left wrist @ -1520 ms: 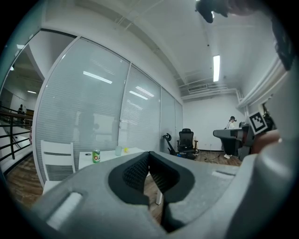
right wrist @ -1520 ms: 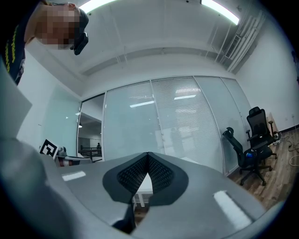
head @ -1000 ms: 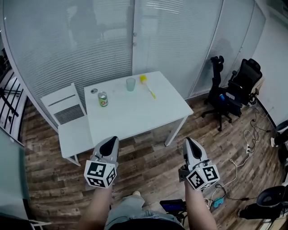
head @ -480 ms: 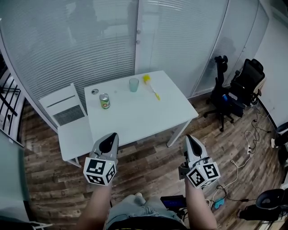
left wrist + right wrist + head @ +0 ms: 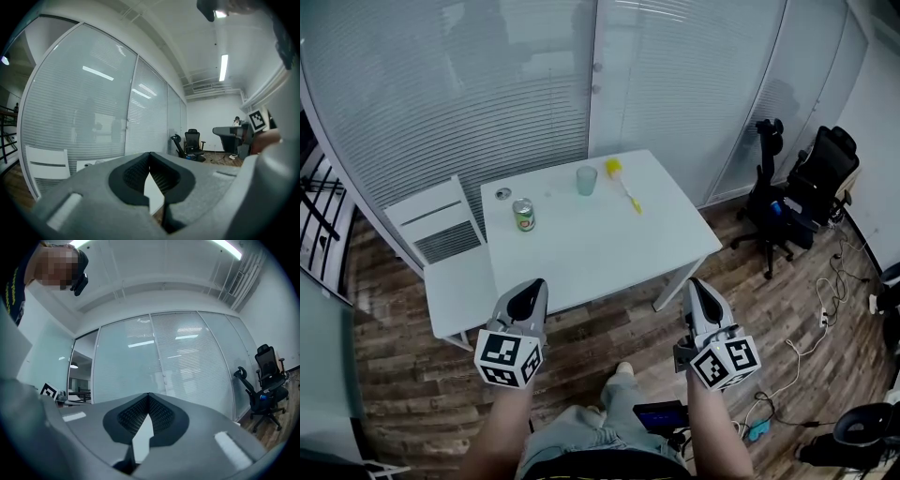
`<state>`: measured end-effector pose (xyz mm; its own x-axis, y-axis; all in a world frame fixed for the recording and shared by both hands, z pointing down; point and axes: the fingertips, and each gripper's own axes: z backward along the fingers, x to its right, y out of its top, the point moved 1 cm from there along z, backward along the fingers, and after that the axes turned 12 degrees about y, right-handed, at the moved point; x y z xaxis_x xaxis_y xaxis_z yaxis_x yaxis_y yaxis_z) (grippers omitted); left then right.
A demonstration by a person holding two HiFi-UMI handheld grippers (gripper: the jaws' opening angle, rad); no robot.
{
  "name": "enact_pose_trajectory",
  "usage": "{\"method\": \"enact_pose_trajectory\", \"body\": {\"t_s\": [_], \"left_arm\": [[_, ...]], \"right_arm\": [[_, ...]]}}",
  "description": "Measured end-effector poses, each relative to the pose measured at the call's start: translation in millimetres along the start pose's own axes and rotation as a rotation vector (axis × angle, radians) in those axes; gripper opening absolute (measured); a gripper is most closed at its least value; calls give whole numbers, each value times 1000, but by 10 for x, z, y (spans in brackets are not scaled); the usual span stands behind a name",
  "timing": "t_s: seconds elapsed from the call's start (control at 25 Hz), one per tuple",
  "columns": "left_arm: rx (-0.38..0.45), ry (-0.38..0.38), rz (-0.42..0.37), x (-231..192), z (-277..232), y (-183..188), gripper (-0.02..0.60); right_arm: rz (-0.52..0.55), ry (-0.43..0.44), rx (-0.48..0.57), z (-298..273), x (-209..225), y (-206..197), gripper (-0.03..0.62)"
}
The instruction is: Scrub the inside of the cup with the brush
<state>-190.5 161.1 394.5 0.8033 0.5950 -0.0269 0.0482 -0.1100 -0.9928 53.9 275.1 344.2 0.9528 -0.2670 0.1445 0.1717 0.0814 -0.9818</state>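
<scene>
A pale green translucent cup (image 5: 586, 181) stands upright at the far side of the white table (image 5: 591, 248). Just right of it lies a brush (image 5: 623, 184) with a yellow head and a thin yellow handle. My left gripper (image 5: 531, 292) and right gripper (image 5: 697, 288) are both held low over the wooden floor, well short of the table's near edge. Each is shut with nothing between its jaws, as both gripper views show (image 5: 150, 157) (image 5: 148, 397). The cup and brush do not show in either gripper view.
A green drinks can (image 5: 523, 215) and a small round lid (image 5: 502, 194) sit on the table's left part. A white chair (image 5: 450, 253) stands left of the table. Black office chairs (image 5: 802, 187) and cables (image 5: 825, 319) lie at the right. Frosted glass walls (image 5: 487, 84) stand behind.
The view has shifted slightly; table, cup and brush sit a little further right and lower in the head view. A foot now shows between the arms. Both grippers stay shut.
</scene>
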Motion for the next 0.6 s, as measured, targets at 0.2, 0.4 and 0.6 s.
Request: {"method": "enact_pose_trajectory", "body": {"t_s": [0.2, 0.4, 0.6], "left_arm": [[0, 14, 3, -54, -150, 3, 2], [-1, 37, 3, -159, -312, -29, 2], [-14, 55, 3, -204, -573, -11, 2]], "right_arm": [[-1, 26, -3, -230, 102, -26, 6], [-2, 67, -5, -523, 185, -95, 5], [-11, 90, -15, -800, 399, -99, 6]]}}
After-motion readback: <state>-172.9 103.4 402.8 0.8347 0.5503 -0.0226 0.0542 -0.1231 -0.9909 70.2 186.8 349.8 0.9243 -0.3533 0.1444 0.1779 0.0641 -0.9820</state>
